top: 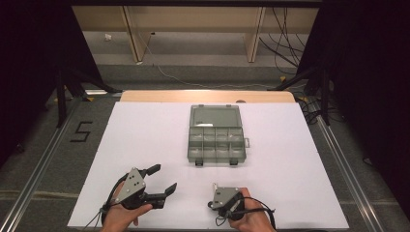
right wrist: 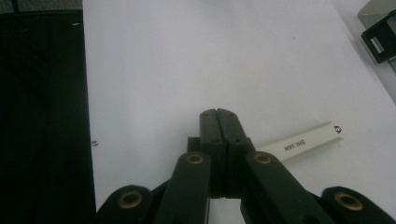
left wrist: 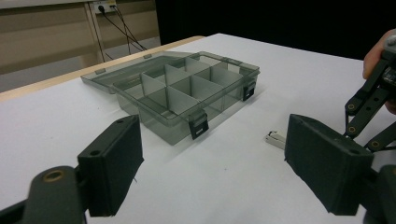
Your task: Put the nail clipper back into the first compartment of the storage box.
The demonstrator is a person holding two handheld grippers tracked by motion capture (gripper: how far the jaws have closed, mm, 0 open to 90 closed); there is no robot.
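The left gripper point(top: 163, 180) rests on the white surface point(top: 145, 140) with its jaws spread wide, gripping nothing. Ahead of it and off to its right sits a clear grey compartment box point(left wrist: 182, 95), lid laid open behind. The right gripper point(right wrist: 218, 114) is clenched with its jaws pressed together, and a small white labelled bar point(right wrist: 303, 142) lies on the surface just beside them, partly under them; whether it is pinched cannot be told.

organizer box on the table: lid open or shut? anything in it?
Open and empty: the organizer box has its lid laid flat on the far side, and its divided compartments show bare bottoms.
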